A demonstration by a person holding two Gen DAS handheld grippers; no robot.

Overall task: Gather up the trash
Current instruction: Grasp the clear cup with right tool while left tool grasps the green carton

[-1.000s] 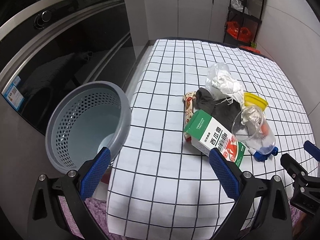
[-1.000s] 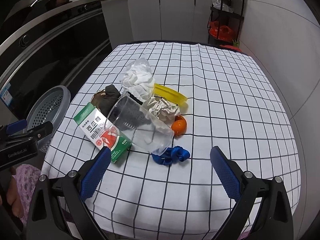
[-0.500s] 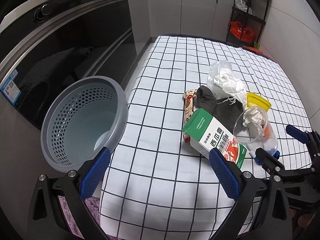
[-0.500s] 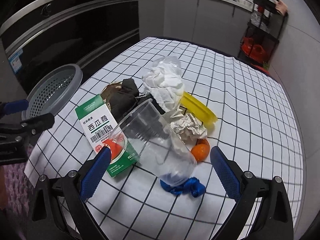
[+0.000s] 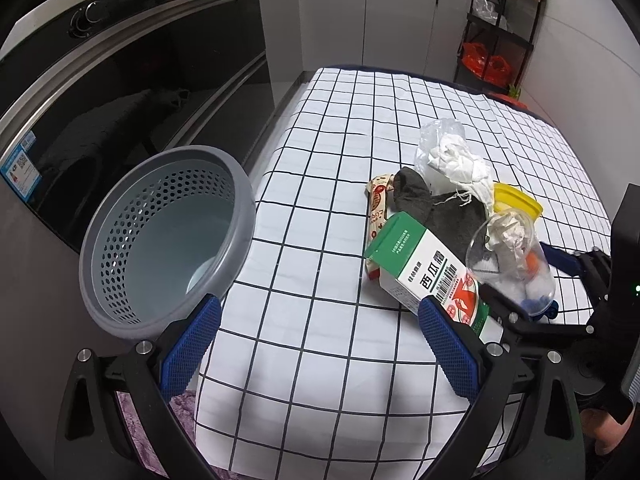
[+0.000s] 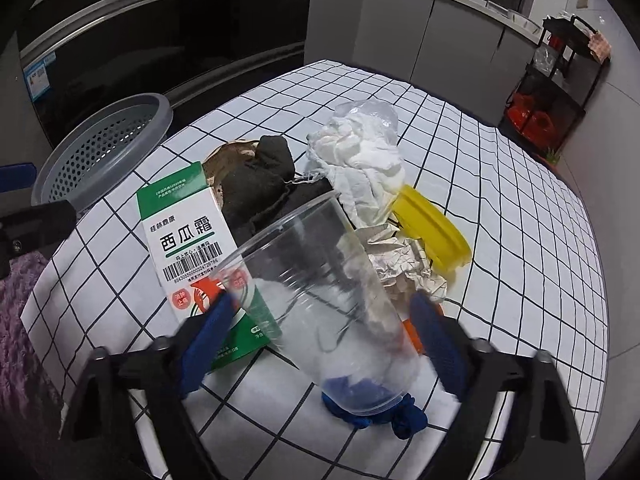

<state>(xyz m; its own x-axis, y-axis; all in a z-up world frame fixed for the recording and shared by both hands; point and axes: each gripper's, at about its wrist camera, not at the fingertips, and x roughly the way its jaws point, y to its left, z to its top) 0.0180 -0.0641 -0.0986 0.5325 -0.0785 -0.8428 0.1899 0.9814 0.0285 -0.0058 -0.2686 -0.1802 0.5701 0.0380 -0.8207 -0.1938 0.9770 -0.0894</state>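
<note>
A pile of trash lies on the checked tablecloth [image 5: 320, 208]: a clear plastic cup [image 6: 320, 304] on its side, a green and white carton [image 6: 188, 248], a dark cloth [image 6: 260, 184], white crumpled tissue in a plastic bag [image 6: 360, 160], crumpled foil [image 6: 404, 268], a yellow lid [image 6: 432, 228], a blue scrap [image 6: 376, 412] and an orange piece [image 6: 412, 336]. My right gripper [image 6: 324, 340] is open, its fingers on either side of the cup's lower half. My left gripper [image 5: 320, 344] is open and empty over the table's near edge. The grey perforated basket [image 5: 160, 236] stands left of the table.
A dark oven front [image 5: 120, 92] runs along the left. Grey cabinets [image 5: 400, 20] and a black shelf rack [image 5: 500, 28] stand beyond the table's far end. A purple mat [image 6: 20, 300] lies on the floor by the basket.
My right gripper has moved forward and down to the pile, so the clear cup now lies between its open fingers. My left gripper has shifted slightly forward beside the basket.
</note>
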